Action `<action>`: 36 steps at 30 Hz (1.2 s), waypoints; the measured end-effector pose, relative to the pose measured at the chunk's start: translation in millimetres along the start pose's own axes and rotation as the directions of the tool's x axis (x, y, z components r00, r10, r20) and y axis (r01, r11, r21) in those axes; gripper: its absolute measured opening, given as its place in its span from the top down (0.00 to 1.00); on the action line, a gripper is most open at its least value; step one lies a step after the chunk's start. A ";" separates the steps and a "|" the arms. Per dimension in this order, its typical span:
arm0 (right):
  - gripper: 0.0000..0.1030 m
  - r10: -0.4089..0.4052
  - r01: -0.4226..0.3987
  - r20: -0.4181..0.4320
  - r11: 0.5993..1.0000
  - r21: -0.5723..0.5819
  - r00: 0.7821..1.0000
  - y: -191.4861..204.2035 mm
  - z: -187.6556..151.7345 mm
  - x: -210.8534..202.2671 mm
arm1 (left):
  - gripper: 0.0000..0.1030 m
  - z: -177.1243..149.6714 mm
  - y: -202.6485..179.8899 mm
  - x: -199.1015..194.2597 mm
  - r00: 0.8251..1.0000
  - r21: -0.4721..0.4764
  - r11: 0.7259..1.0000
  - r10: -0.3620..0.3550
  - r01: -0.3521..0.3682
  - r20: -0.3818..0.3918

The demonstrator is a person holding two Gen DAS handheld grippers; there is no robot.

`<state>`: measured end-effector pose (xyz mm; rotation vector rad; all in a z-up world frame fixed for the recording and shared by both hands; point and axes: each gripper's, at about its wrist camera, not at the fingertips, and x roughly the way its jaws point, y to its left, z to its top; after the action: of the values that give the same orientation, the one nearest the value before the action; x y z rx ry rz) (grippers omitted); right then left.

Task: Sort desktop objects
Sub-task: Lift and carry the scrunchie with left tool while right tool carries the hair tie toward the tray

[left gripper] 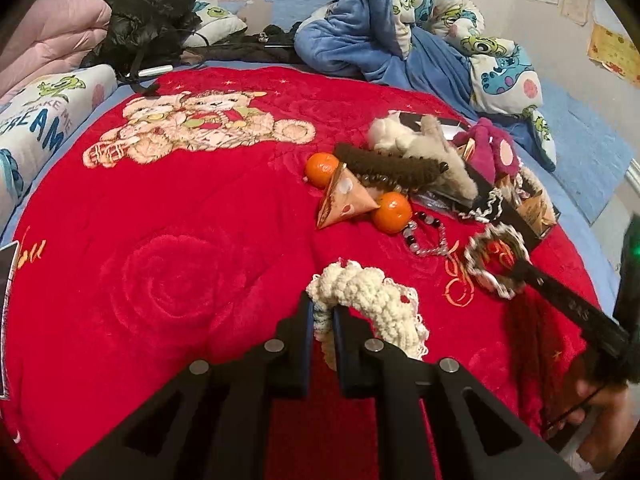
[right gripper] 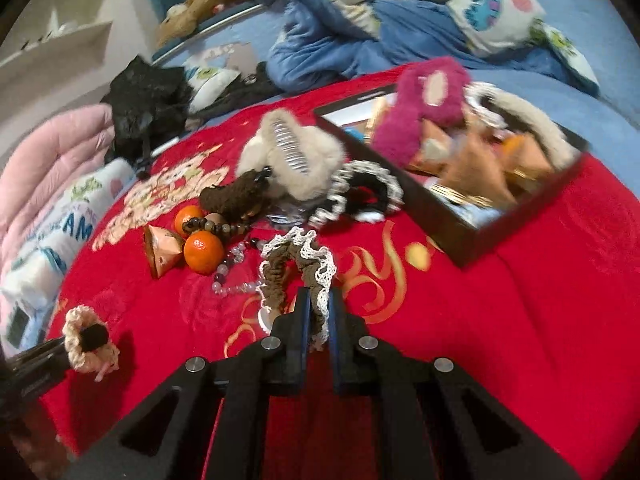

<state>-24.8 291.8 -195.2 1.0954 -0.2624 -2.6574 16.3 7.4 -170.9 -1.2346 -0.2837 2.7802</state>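
Observation:
My left gripper (left gripper: 321, 309) is shut on a cream knitted scrunchie (left gripper: 368, 300) held just above the red blanket; it shows at the far left of the right wrist view (right gripper: 86, 338). My right gripper (right gripper: 319, 300) is shut on a brown scrunchie with white lace trim (right gripper: 298, 268); it shows in the left wrist view (left gripper: 494, 266). A pile lies beyond: two oranges (left gripper: 393, 212), a paper cone (left gripper: 344, 200), a brown furry clip (left gripper: 384, 164), a beige furry clip (right gripper: 288, 152), bead bracelets (left gripper: 426, 236), a black-and-white scrunchie (right gripper: 360, 192).
A black tray (right gripper: 452, 224) at the right holds a magenta plush piece (right gripper: 420, 112), paper cones and other items. A red blanket (left gripper: 180, 240) covers the bed. Blue bedding (left gripper: 380, 40), a black jacket (left gripper: 148, 20) and a pink quilt (left gripper: 48, 40) lie behind.

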 end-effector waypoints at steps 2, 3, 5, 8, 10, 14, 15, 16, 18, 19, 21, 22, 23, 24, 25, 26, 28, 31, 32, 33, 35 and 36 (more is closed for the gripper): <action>0.92 -0.005 0.004 0.007 1.000 0.029 1.000 -6.3 -3.9 -12.5 | 0.91 1.8 -5.4 -3.9 1.000 0.024 1.000 -0.003 0.003 0.006; 0.92 -0.008 0.007 0.013 0.999 0.042 1.000 -9.2 -5.6 -19.0 | 0.91 2.5 -9.9 -4.9 1.000 0.044 0.999 -0.003 0.003 0.009; 0.92 -0.016 0.014 0.024 0.998 0.059 1.000 -13.3 -8.6 -30.1 | 0.91 3.9 -16.5 -3.4 1.000 0.071 0.997 -0.008 0.008 0.001; 0.92 -0.016 0.013 0.037 0.996 0.085 0.999 -19.0 -11.0 -43.5 | 0.90 4.5 -27.3 -1.3 1.000 0.098 0.995 -0.016 0.017 -0.011; 0.92 -0.023 0.018 0.049 0.996 0.084 0.999 -20.8 -11.6 -50.9 | 0.90 5.1 -33.0 0.5 1.000 0.111 0.994 -0.017 0.019 -0.020; 0.92 -0.037 0.029 0.073 0.994 0.110 0.997 -28.2 -11.9 -64.7 | 0.90 6.2 -39.2 7.0 0.999 0.106 0.994 -0.022 0.028 -0.050; 0.92 -0.040 0.031 0.076 0.992 0.118 0.996 -30.6 -12.0 -66.5 | 0.90 6.2 -40.5 8.4 0.998 0.109 0.993 -0.029 0.035 -0.054; 0.92 -0.048 0.037 0.082 0.991 0.131 0.995 -34.1 -12.7 -69.9 | 0.90 5.6 -41.9 8.8 0.998 0.113 0.993 -0.032 0.038 -0.055; 0.92 -0.054 0.042 0.083 0.989 0.140 0.995 -37.6 -13.7 -72.9 | 0.90 5.7 -44.5 9.7 0.997 0.119 0.992 -0.041 0.048 -0.061; 0.92 -0.060 0.047 0.084 0.989 0.142 0.995 -38.8 -14.6 -74.7 | 0.90 6.0 -46.3 10.3 0.997 0.123 0.991 -0.045 0.053 -0.066; 0.92 -0.060 0.047 0.087 0.987 0.154 0.994 -41.7 -16.8 -79.0 | 0.90 6.9 -50.1 10.9 0.996 0.136 0.989 -0.050 0.059 -0.071; 0.92 -0.063 0.048 0.089 0.986 0.159 0.994 -42.2 -17.6 -80.5 | 0.90 7.5 -51.7 11.3 0.996 0.139 0.988 -0.055 0.066 -0.076; 0.92 -0.062 0.046 0.091 0.985 0.165 0.994 -43.4 -18.6 -82.0 | 0.90 8.4 -54.2 11.7 0.995 0.144 0.987 -0.061 0.073 -0.081; 0.92 -0.063 0.047 0.094 0.985 0.169 0.994 -44.0 -19.0 -83.4 | 0.90 9.3 -56.3 11.9 0.994 0.149 0.986 -0.068 0.080 -0.086; 0.92 -0.067 0.049 0.098 0.984 0.172 0.993 -44.3 -19.2 -85.0 | 0.90 10.3 -59.6 12.4 0.993 0.158 0.983 -0.077 0.091 -0.093; 0.92 -0.071 0.053 0.102 0.983 0.175 0.992 -45.3 -19.1 -86.4 | 0.90 11.3 -63.5 12.9 0.992 0.169 0.981 -0.081 0.096 -0.095; 0.92 -0.087 0.067 0.111 0.982 0.177 0.990 -45.9 -18.9 -89.7 | 0.90 13.4 -73.4 15.6 0.989 0.194 0.974 -0.097 0.117 -0.111; 0.92 -0.102 0.078 0.126 0.979 0.186 0.987 -48.7 -20.8 -96.4 | 0.90 15.8 -88.8 17.1 0.984 0.229 0.961 -0.126 0.152 -0.126; 0.92 -0.107 0.081 0.127 0.978 0.194 0.986 -50.9 -21.7 -98.6 | 0.90 16.6 -94.6 17.6 0.983 0.240 0.957 -0.134 0.162 -0.128; 0.92 -0.114 0.086 0.129 0.976 0.201 0.985 -53.0 -22.3 -100.7 | 0.90 17.1 -99.9 18.2 0.981 0.248 0.954 -0.140 0.169 -0.131; 0.92 -0.124 0.093 0.133 0.971 0.222 0.983 -59.0 -24.3 -104.7 | 0.90 19.0 -112.9 19.2 0.978 0.262 0.947 -0.155 0.188 -0.142; 0.92 -0.128 0.094 0.132 0.968 0.233 0.983 -62.3 -25.6 -106.3 | 0.90 20.0 -117.8 19.5 0.976 0.266 0.944 -0.162 0.196 -0.145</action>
<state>55.8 381.3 -158.7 1.0048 -0.5603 -2.8690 -11.1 123.1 -147.9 -1.2318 0.0073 2.4742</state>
